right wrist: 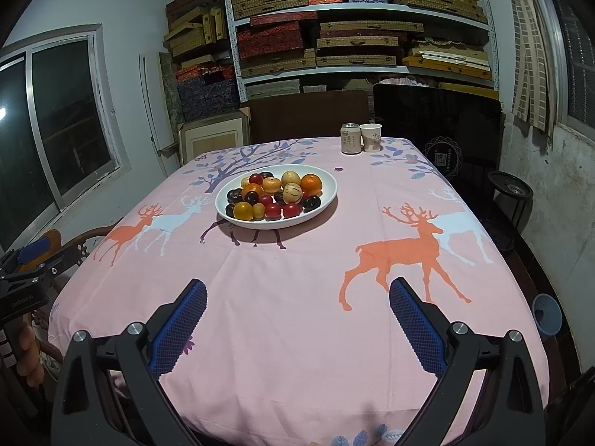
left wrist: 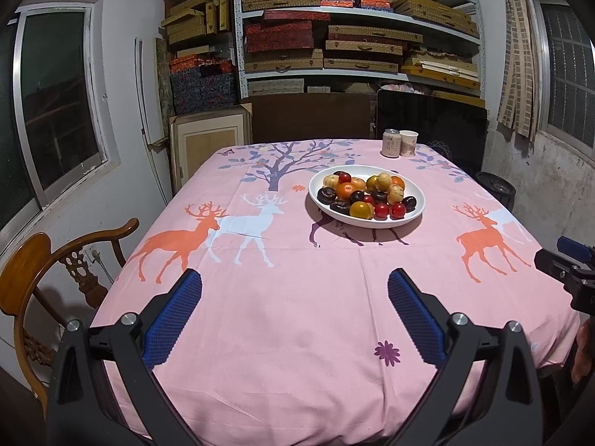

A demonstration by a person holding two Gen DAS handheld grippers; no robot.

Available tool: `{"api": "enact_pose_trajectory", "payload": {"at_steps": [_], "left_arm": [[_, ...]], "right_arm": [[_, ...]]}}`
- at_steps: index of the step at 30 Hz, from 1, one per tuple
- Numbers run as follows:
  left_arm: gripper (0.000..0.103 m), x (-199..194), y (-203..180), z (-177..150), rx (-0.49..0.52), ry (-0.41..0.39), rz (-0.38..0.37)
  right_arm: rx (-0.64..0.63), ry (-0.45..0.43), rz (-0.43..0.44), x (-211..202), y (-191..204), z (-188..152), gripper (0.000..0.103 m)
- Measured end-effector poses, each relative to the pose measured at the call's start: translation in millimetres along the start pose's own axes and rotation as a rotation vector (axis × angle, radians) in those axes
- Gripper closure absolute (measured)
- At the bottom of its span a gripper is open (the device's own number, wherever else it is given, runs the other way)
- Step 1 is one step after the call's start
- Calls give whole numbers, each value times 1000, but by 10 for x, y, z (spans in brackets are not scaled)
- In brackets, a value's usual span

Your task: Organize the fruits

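**Fruit plate at frame centre**

The oval plate (left wrist: 366, 219) of fruits (left wrist: 366, 195) is sitting centre frame, long axis running left-right. The left gripper (left wrist: 293, 278) and right gripper (right wrist: 297, 288) are hovering released, holding nothing, above the tablecloth (left wrist: 297, 334).

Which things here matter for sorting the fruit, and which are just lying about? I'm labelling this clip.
For the job:
- white plate
- fruit piled on it
- left gripper, open
- right gripper, open

Lying about:
- drink can at the far end
- paper cup beside the can
- wooden chair
- shelf boxes
- pink tablecloth
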State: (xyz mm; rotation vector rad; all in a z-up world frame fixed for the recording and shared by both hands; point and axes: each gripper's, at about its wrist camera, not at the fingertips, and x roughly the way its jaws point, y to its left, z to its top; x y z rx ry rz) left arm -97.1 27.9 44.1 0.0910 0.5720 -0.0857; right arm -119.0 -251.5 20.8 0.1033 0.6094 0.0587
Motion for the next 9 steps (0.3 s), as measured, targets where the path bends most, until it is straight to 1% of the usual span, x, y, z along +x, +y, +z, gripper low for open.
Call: {"api": "enact_pose_trajectory", "payload": {"at_steps": [3,7,9], "left_arm": [[5,25,-16,-10,13,26,-22],[5,5,-42,-22,30,10,6],[5,-6,-40,-18,27,6,5]], "right_arm": [[-1,-1,0,-2,-4,0,4],[-2,-1,-6,-1,-15,-2,4],[1,0,-8,-2,-39,2,4]]}}
